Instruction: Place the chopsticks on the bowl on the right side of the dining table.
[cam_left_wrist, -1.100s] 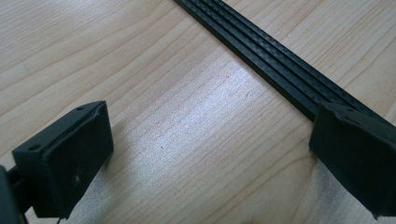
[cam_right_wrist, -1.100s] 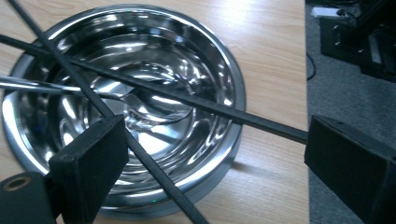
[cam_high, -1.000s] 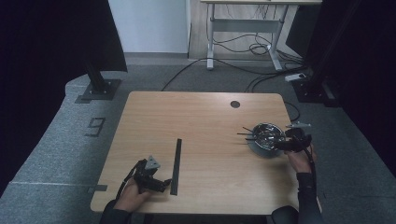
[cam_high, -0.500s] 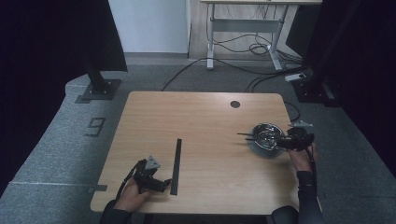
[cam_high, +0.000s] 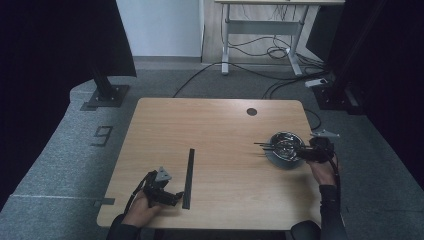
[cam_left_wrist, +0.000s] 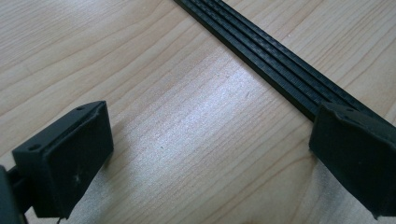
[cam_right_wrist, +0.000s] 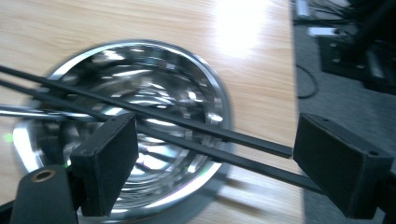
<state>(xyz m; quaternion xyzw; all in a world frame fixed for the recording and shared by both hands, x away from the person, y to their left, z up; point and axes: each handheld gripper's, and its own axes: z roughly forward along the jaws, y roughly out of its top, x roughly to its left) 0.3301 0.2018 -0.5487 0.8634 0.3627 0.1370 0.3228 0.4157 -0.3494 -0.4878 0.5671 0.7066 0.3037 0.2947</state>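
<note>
Barely anything's moved since a second ago. High view: left gripper (cam_high: 167, 196) rests beside the flat black strip (cam_high: 188, 171); right gripper (cam_high: 306, 152) sits at the shiny steel bowl (cam_high: 285, 148) near the table's (cam_high: 215, 125) right edge. Left gripper view: jaws wide open, empty, ribbed strip (cam_left_wrist: 271, 70) partly hidden behind one. Right gripper view: jaws spread wide, gripping nothing, thin black sticks (cam_right_wrist: 187, 133) across the blurry bowl (cam_right_wrist: 140, 84).

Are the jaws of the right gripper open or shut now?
Open. In the right gripper view, the right gripper has its jaws wide apart, with the black chopsticks lying between them.

steel bowl (cam_right_wrist: 140, 126), black chopsticks (cam_right_wrist: 196, 135) across it
</note>
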